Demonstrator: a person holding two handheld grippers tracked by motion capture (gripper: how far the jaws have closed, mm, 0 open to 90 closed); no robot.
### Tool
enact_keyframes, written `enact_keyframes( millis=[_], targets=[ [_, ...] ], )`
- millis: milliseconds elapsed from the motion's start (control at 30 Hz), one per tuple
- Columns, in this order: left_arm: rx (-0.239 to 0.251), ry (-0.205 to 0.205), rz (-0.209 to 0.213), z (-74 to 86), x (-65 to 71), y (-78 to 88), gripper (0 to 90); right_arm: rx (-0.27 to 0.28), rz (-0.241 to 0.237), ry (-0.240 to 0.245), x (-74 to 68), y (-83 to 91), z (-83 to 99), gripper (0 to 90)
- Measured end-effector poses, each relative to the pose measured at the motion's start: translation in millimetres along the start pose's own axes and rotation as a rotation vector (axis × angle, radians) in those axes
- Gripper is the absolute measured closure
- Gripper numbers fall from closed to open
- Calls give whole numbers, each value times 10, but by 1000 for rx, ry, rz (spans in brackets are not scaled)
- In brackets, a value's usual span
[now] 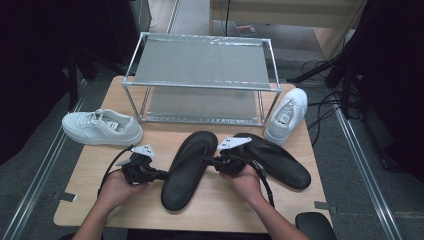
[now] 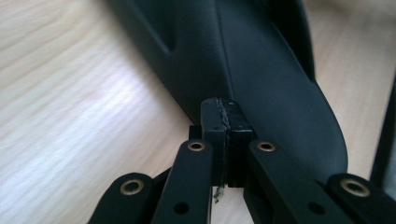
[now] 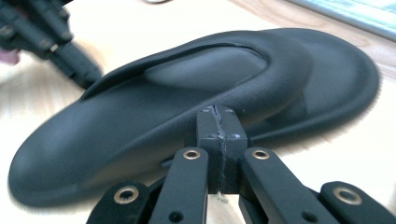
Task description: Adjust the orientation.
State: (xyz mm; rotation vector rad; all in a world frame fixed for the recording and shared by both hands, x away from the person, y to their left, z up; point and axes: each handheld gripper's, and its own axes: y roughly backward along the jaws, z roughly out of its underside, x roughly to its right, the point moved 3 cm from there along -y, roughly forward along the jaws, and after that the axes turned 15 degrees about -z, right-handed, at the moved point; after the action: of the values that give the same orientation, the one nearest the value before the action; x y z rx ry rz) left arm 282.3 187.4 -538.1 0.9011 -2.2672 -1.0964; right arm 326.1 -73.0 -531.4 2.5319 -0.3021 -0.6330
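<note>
Black slipper: high view, it lies on the wooden table right in front of the metal shoe rack, toe end pointing toward the rack, heel toward the person.
Second black slipper: same view, just to the right of the first one, angled away from it.
White sneakers: one sits off the rack's front left corner, the other leans by its front right corner.
Left gripper: high view, held in the left hand, tips meet the near slipper's left edge.
Right gripper: held in the right hand, tips meet the same slipper's right edge, so it's pinched from both sides.
Left gripper view: jaws pressed tight together with the black slipper edge right at the tips; can't really tell if any rubber is actually caught between them. Pale wood underneath.
Right gripper view: jaws also squeezed together right against the slipper's side rim, same deal, honestly can't say if it's nipped. The slipper is tipped up on its side here, strap visible. The other gripper pokes in at the far edge, top left.
</note>
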Motion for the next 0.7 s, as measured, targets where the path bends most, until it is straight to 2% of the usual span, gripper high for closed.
enact_keyframes(
  millis=[100, 233, 433, 500, 567, 700],
  targets=[
    [-2, -21, 20, -24, 86, -32, 900, 14, 22, -18, 42, 16, -11, 900],
    [1, -56, 22, -59, 187, -70, 900, 28, 46, -33, 91, 28, -29, 900],
    [6, -57, 40, -71, 208, -80, 896, 19, 56, -30, 123, 46, -52, 897],
    [24, -35, 45, -79, 189, -54, 858, 11, 63, -36, 132, 90, -63, 843],
    [43, -40, 34, -83, 172, -8, 837, 28, 49, -47, 141, 151, -74, 799],
    [59, -6, 28, -80, 134, 34, 712, 37, 11, -33, 123, 281, -72, 660]
  ],
)
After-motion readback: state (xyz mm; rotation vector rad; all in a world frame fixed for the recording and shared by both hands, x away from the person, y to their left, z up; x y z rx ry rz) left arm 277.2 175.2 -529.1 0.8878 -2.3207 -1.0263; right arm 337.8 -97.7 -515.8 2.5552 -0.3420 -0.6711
